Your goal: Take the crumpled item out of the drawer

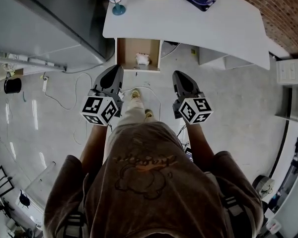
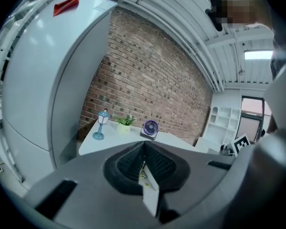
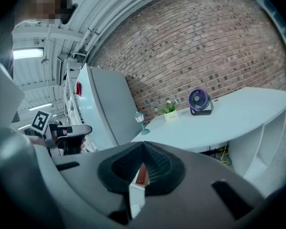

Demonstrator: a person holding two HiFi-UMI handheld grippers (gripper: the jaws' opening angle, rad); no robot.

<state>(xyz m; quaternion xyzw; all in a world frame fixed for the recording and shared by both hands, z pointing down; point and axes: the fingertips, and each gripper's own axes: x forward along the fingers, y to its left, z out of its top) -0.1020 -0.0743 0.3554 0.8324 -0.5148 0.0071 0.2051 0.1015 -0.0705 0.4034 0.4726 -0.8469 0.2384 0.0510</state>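
Beneath the table [image 1: 228,19] the drawer [image 1: 126,51] stands open; left gripper [image 1: 113,69] and right gripper [image 1: 179,74] fingers together, so unopened they may shove the crumpled item [image 1: 142,59] deeper.

Cool, even, fairly bright indoor light fills the head view; the glossy pale grey floor [image 1: 228,113] carries long white streaks of reflected lamps at its left, and shadows under the curved white desk top [image 1: 188,24] are soft. Both gripper views are fisheye, with black corners and the red-brown brick wall [image 2: 152,80] bowed. A long ceiling strip lamp [image 2: 260,55] glares white in the left gripper view, a second strip lamp [image 3: 27,54] in the right; near surfaces blur
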